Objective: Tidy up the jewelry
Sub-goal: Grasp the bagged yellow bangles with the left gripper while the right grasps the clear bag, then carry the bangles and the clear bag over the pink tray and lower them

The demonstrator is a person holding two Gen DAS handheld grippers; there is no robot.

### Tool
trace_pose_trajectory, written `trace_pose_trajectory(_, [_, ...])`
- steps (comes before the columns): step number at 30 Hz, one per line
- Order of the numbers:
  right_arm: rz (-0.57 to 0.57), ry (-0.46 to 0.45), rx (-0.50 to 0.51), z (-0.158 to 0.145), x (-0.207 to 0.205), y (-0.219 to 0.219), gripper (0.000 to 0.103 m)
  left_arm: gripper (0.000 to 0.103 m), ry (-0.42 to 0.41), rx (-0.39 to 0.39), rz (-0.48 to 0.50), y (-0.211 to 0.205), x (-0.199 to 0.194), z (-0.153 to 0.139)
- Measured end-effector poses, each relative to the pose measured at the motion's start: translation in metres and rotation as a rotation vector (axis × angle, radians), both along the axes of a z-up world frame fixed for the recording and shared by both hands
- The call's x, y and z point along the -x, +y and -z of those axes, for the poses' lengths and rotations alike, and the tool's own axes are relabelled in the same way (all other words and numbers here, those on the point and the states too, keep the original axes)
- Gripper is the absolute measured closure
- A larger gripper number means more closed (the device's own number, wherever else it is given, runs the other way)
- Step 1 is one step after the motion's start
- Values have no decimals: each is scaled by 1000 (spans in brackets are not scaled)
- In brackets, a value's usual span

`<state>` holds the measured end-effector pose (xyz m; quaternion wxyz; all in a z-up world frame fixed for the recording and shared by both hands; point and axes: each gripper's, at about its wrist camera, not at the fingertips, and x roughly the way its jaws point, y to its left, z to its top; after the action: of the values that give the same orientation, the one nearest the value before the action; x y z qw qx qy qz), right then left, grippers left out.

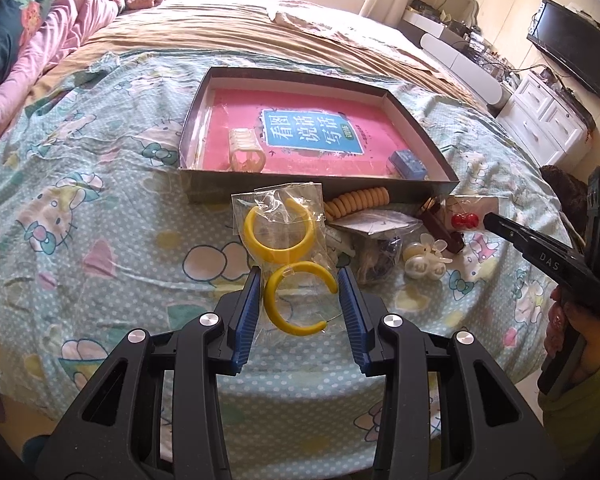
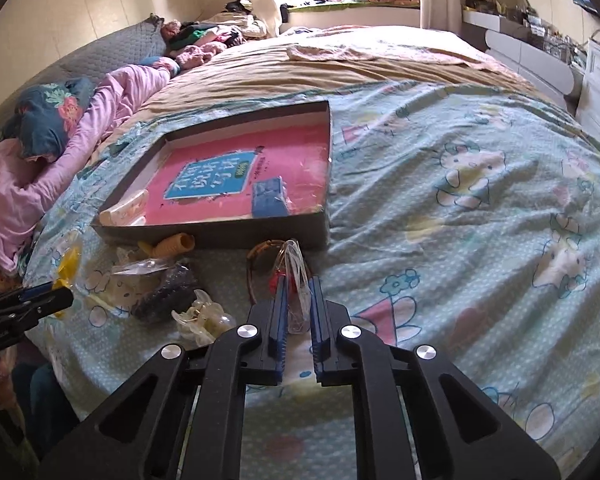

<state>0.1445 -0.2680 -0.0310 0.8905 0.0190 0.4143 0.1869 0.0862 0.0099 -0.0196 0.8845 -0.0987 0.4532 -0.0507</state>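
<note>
Our right gripper [image 2: 298, 300] has its blue pads [image 2: 281, 312] pressed together on a small clear packet [image 2: 296, 280] with red cherry earrings inside, just at the near wall of the box. From the left wrist camera that packet [image 1: 466, 216] shows at three o'clock, its red beads at the tip of the right gripper [image 1: 490, 222], which a hand [image 1: 560, 320] grips lower down.

Our left gripper [image 1: 298, 284] has its pads [image 1: 252, 300] part-spread on either side of a clear bag of yellow hoop earrings [image 1: 284, 236]; the lower hoop lies between them, and we cannot tell whether they press the plastic.

At twelve o'clock from it lies the shallow dark box [image 1: 320, 192], holding a pink book [image 1: 300, 136], a cream hair claw [image 1: 246, 152] and a small blue case [image 1: 406, 162].

Between bag and box lies a tan coiled hair tie [image 1: 356, 200]; toward two o'clock, a pearl clip [image 1: 424, 262] and other small packets.

All of it rests on the cartoon-print bedspread [image 1: 100, 208].
</note>
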Motion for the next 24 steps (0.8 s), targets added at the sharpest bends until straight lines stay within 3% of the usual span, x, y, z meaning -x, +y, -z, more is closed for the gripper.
trace_pose_trajectory(11, [-30,-98,-68,-42,5,3,94,73,-42,-15,-7,1,-17,-21])
trace_pose_trajectory(24, [-46,-126,-100,-46,-20,19,94,73,-43,-25,-10,2,-53,-29])
